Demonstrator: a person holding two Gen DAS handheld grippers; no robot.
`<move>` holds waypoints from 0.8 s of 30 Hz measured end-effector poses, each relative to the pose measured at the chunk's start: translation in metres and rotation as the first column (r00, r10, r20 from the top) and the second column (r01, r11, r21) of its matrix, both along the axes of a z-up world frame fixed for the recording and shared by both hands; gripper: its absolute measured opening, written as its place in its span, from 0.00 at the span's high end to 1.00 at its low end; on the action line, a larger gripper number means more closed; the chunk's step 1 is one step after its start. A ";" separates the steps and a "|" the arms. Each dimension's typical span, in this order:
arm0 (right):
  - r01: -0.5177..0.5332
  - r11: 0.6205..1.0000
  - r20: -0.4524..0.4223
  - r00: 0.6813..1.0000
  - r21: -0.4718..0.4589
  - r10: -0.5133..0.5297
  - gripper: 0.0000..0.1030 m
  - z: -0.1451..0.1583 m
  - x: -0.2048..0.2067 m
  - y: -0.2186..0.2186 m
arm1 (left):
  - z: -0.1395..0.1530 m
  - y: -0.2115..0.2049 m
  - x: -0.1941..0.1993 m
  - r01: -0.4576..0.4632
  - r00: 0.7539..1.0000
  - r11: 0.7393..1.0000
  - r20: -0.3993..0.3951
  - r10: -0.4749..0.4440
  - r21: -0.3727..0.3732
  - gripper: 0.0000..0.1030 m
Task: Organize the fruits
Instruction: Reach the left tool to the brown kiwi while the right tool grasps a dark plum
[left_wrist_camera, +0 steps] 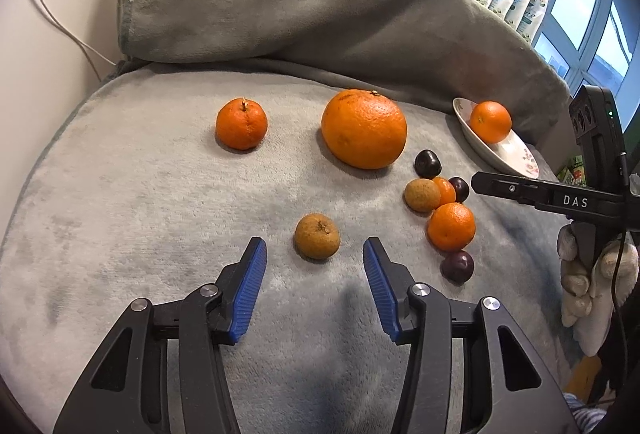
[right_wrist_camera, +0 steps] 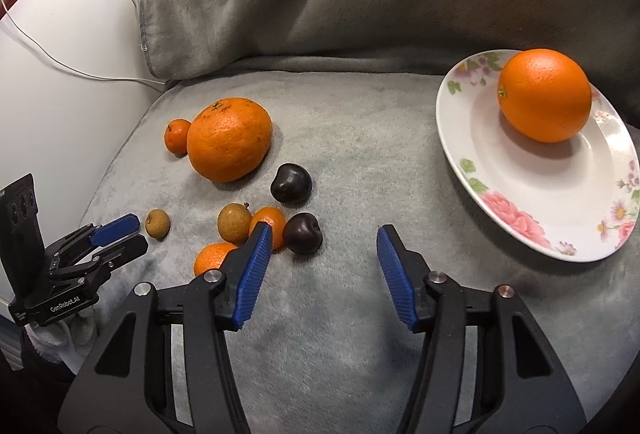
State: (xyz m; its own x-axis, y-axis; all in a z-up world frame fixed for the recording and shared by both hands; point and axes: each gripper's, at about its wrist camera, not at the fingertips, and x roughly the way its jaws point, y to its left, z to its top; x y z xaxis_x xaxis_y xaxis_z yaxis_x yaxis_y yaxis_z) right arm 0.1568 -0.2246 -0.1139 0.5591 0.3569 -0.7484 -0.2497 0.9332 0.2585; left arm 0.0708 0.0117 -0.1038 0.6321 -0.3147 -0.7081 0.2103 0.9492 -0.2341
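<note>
My left gripper (left_wrist_camera: 314, 242) is open, its blue pads on either side of a brown longan (left_wrist_camera: 317, 236) without touching it. My right gripper (right_wrist_camera: 324, 228) is open too, and a dark cherry (right_wrist_camera: 303, 233) lies just inside its left fingertip. A second longan (right_wrist_camera: 234, 223), a kumquat (right_wrist_camera: 269, 224) and a small mandarin (right_wrist_camera: 212, 258) cluster left of that. A large orange (right_wrist_camera: 229, 139) and a tangerine (left_wrist_camera: 241, 123) sit farther back. To the right, a floral plate (right_wrist_camera: 452, 138) holds one orange (right_wrist_camera: 545, 95).
Everything rests on a grey fleece blanket (left_wrist_camera: 160, 194) that rises over a bolster (left_wrist_camera: 280, 2) behind. A white wall with a cable (right_wrist_camera: 60, 66) borders the left. Two more cherries (left_wrist_camera: 427, 164) (left_wrist_camera: 457, 266) lie near the cluster. A gloved hand (left_wrist_camera: 592, 274) holds the right gripper.
</note>
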 end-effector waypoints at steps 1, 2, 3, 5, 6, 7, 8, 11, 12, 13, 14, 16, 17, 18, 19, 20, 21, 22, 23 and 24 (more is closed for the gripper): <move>-0.001 1.000 0.000 1.000 0.001 0.001 0.44 0.000 0.000 0.000 | 0.000 0.000 0.000 0.001 1.000 1.000 0.001 -0.001 0.002 0.52; -0.002 1.000 -0.002 1.000 0.004 0.002 0.44 0.000 0.001 0.000 | 0.000 0.000 0.000 0.000 1.000 1.000 0.001 0.000 0.003 0.52; -0.003 1.000 -0.004 1.000 0.007 0.003 0.44 -0.001 0.002 0.000 | 0.000 0.000 0.000 0.002 1.000 1.000 0.000 -0.002 0.003 0.52; -0.005 1.000 -0.007 1.000 0.008 0.005 0.44 -0.003 0.004 0.001 | 0.000 -0.001 0.001 0.002 1.000 1.000 -0.001 -0.002 0.006 0.52; -0.003 1.000 -0.007 1.000 0.005 0.003 0.44 -0.003 0.004 0.000 | 0.000 -0.001 0.001 0.001 1.000 1.000 -0.001 -0.001 0.006 0.52; -0.003 1.000 -0.007 1.000 0.006 0.003 0.45 -0.003 0.003 0.000 | 0.000 -0.001 0.001 0.002 1.000 1.000 0.000 -0.002 0.008 0.52; -0.006 1.000 -0.009 1.000 0.010 0.006 0.45 -0.003 0.004 0.001 | 0.000 -0.001 0.001 0.002 1.000 1.000 0.000 -0.002 0.010 0.52; -0.012 1.000 -0.012 1.000 0.014 0.012 0.49 -0.004 0.004 0.003 | 0.001 -0.001 0.001 0.002 1.000 1.000 0.000 -0.002 0.012 0.52; -0.014 1.000 -0.014 1.000 0.015 0.014 0.50 -0.004 0.005 0.003 | 0.001 -0.001 0.001 0.001 1.000 1.000 0.000 -0.001 0.011 0.52; -0.016 1.000 -0.016 1.000 0.016 0.016 0.50 -0.005 0.006 0.004 | 0.001 -0.001 0.001 0.002 1.000 1.000 0.000 -0.002 0.011 0.52; -0.017 1.000 -0.017 1.000 0.018 0.017 0.50 -0.005 0.006 0.004 | 0.001 -0.002 0.002 0.003 1.000 1.000 -0.001 -0.003 0.013 0.52; -0.018 1.000 -0.019 1.000 0.019 0.018 0.50 -0.006 0.007 0.005 | 0.000 -0.002 0.004 0.005 1.000 1.000 -0.005 -0.005 0.013 0.52; -0.018 1.000 -0.020 1.000 0.020 0.019 0.50 -0.006 0.007 0.005 | -0.001 -0.002 0.004 0.006 1.000 1.000 -0.007 -0.006 0.013 0.53; -0.018 1.000 -0.021 1.000 0.021 0.019 0.51 -0.006 0.007 0.005 | -0.001 -0.002 0.005 0.004 1.000 1.000 -0.010 -0.004 0.014 0.53; -0.018 1.000 -0.021 1.000 0.022 0.018 0.51 -0.006 0.007 0.005 | -0.001 -0.002 0.006 0.005 1.000 1.000 -0.009 -0.005 0.013 0.54; -0.019 1.000 -0.021 1.000 0.023 0.019 0.51 -0.006 0.008 0.005 | 0.000 -0.003 0.005 0.006 1.000 1.000 -0.007 -0.006 0.014 0.54; -0.018 1.000 -0.020 1.000 0.025 0.019 0.51 -0.006 0.008 0.005 | 0.001 -0.003 0.005 0.008 1.000 1.000 -0.004 -0.008 0.013 0.54; -0.018 0.999 -0.019 1.000 0.027 0.019 0.51 -0.006 0.008 0.005 | 0.001 -0.004 0.005 0.011 1.000 1.000 -0.002 -0.010 0.012 0.54; -0.019 0.999 -0.019 1.000 0.027 0.020 0.51 -0.006 0.008 0.006 | 0.002 -0.005 0.006 0.013 1.000 1.000 0.000 -0.013 0.012 0.54; -0.019 0.999 -0.020 1.000 0.026 0.019 0.51 -0.006 0.008 0.005 | 0.003 -0.006 0.006 0.018 1.000 1.000 0.004 -0.018 0.011 0.54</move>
